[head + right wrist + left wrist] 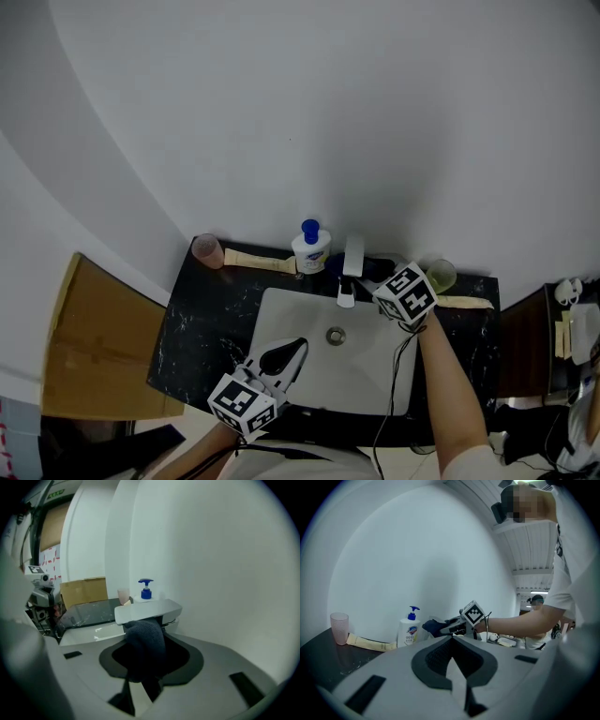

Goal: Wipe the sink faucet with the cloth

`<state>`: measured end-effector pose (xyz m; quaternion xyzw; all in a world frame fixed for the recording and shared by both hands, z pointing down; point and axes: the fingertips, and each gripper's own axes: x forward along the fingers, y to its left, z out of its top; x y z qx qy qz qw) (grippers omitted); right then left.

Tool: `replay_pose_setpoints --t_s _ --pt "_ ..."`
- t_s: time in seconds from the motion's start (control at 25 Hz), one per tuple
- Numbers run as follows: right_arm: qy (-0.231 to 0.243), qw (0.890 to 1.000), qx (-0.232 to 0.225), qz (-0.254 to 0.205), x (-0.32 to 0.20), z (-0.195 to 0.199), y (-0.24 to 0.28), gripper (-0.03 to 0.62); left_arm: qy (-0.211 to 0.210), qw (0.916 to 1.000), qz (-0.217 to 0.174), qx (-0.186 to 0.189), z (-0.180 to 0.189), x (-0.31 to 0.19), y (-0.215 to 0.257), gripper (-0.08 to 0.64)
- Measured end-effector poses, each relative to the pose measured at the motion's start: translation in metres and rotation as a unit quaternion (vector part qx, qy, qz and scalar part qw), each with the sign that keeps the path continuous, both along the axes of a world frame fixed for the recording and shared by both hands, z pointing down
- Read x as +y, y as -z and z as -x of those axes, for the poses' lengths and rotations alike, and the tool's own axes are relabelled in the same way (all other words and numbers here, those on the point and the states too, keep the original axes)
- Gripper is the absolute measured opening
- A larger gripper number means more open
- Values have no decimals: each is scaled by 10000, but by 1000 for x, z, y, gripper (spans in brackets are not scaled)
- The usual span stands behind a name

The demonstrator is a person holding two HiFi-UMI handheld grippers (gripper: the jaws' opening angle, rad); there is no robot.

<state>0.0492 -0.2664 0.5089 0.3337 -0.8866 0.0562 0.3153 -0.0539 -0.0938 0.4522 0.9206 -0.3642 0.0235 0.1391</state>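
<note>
Cloth (145, 644) tight between fingers of right gripper (142, 631), under faucet (147, 610); left gripper (451, 638) closed, empty.

Cloth (144, 641): dark blue, soft nubby knit, matt.
Faucet (149, 611): pale, smooth, slight sheen.
Sink basin (305, 323): white, smooth, ceramic look.
Bench (202, 314): black stone, white veining, glossy, reflective.
Soap bottle (310, 249): white plastic, blue plastic pump.
Cup (207, 250): pink translucent plastic.
Box (94, 347): brown cardboard, matt.
Left gripper (452, 640): matt grey plastic shell, dark ribbed pads (436, 656).
</note>
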Motion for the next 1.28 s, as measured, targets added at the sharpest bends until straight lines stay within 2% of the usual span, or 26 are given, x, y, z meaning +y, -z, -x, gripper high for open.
replay_pose_setpoints --t_s 0.16,0.36,0.48,0.6,0.76,1.0,1.28 --pt "-7 9999 -43 -91 9 1 3 135 -15 10000 1 -7 -3 2 4 2" --pt "703 9970 -308 118 62 21 1 135 -17 10000 26 -25 -1 3 3 2" --pt "908 9951 -286 259 73 24 -1 135 -30 10000 55 -23 -1 3 0 2" --pt "712 9967 -283 285 54 18 -2 135 -57 10000 43 -15 -3 3 -2 2" --pt "62 9997 -201 80 8 -1 -1 135 -12 10000 27 -15 1 4 0 2" --pt "9 9997 -252 71 8 -2 1 135 22 10000 9 -18 5 6 1 2" --pt "896 9940 -376 497 78 21 -1 135 -8 10000 -6 14 0 5 1 2"
